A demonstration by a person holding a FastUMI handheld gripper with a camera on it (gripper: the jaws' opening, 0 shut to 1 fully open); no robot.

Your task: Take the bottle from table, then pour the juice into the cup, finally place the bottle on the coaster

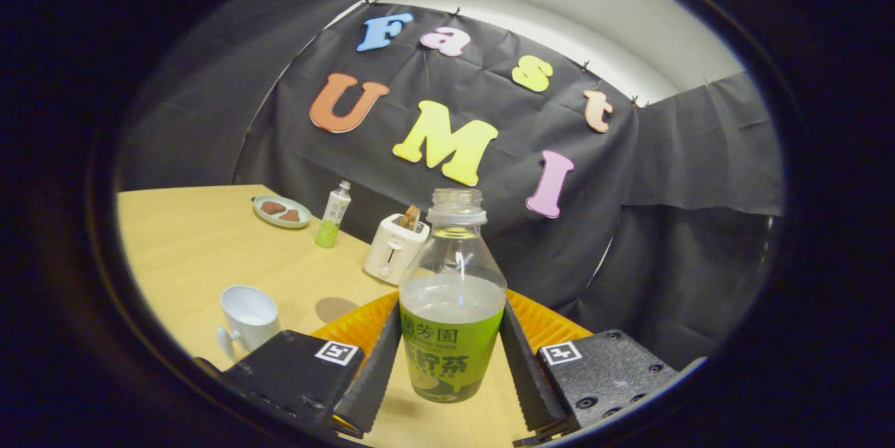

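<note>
A clear uncapped bottle (452, 308) with a green label stands upright between my fingers, about half full of pale juice. My gripper (451, 307) is shut on it: the left finger (374, 371) and the right finger (523, 364) both press on the labelled body. I cannot tell whether its base rests on the table. An orange ribbed coaster (353, 322) lies just beyond the fingers, behind the bottle, and shows on both sides of it. A white cup (248, 315) with a handle stands upright to the left of the left finger.
On the light wooden table (203, 245), a white toaster (393, 247) with bread in it stands beyond the coaster. Farther left are a small capped bottle (333, 214) and a plate (281, 211) with brown pieces. The booth's black cloth wall rises close behind them.
</note>
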